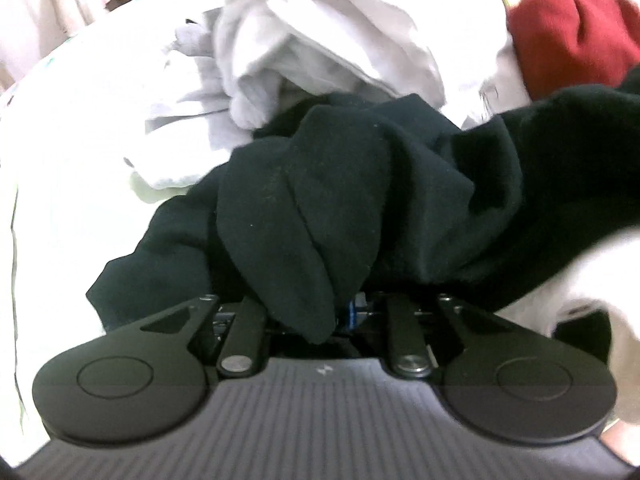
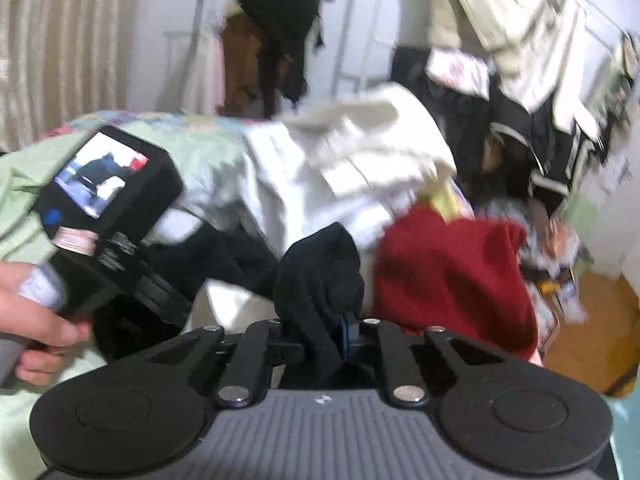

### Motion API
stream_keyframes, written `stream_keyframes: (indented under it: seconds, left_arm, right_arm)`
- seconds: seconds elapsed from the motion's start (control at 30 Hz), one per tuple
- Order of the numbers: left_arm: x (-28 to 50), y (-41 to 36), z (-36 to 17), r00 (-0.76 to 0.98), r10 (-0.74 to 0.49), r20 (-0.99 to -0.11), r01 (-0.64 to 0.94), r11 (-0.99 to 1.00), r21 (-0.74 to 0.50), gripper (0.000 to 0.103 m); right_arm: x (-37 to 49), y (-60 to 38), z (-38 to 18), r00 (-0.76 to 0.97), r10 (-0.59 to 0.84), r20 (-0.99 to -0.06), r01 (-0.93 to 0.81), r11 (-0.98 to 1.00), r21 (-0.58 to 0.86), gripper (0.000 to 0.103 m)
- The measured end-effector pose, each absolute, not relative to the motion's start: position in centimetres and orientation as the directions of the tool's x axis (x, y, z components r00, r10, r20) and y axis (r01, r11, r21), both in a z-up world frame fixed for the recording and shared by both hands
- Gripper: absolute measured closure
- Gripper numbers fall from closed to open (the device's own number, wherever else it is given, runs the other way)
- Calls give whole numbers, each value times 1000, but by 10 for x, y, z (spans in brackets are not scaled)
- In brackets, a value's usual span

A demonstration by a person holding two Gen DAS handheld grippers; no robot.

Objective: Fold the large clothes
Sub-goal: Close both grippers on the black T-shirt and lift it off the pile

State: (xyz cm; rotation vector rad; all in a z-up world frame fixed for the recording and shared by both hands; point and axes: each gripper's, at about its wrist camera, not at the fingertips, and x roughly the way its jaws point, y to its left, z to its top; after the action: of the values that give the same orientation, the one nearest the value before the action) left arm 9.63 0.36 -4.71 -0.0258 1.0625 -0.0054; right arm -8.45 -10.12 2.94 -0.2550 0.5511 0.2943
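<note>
Gripping the black garment at two points, both grippers, left and right, have jaws pinched on its cloth. It stretches between them over the bed, beside the red one. Neither hand looks nearer.

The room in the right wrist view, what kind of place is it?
Probably a bedroom at home. A bed with a patterned quilt carries a pile of loose clothes, among them a red garment. Behind it, more clothes hang on a rack, beside a curtain.
</note>
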Motion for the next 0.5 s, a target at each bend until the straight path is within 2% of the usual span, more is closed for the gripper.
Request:
stream_keyframes:
  seconds: [0.17, 0.3, 0.4, 0.5]
  left_arm:
    - [90, 27, -25, 561, -59, -825, -58, 992, -110, 89]
    - [76, 57, 9, 670, 11, -743, -172, 975, -141, 90]
    - [52, 81, 46, 750, 180, -636, -292, 953, -75, 91]
    - [8, 116, 90, 785, 394, -479, -471, 881, -46, 91]
  right_arm:
    - [-82, -85, 67, 842, 324, -431, -414, 901, -132, 91]
    - [-73, -67, 105, 821, 451, -351, -510, 855, -94, 91]
    - [-78, -46, 136, 798, 534, -279, -580, 806, -117, 91]
    - [-83, -18, 169, 723, 661, -199, -687, 717, -113, 91]
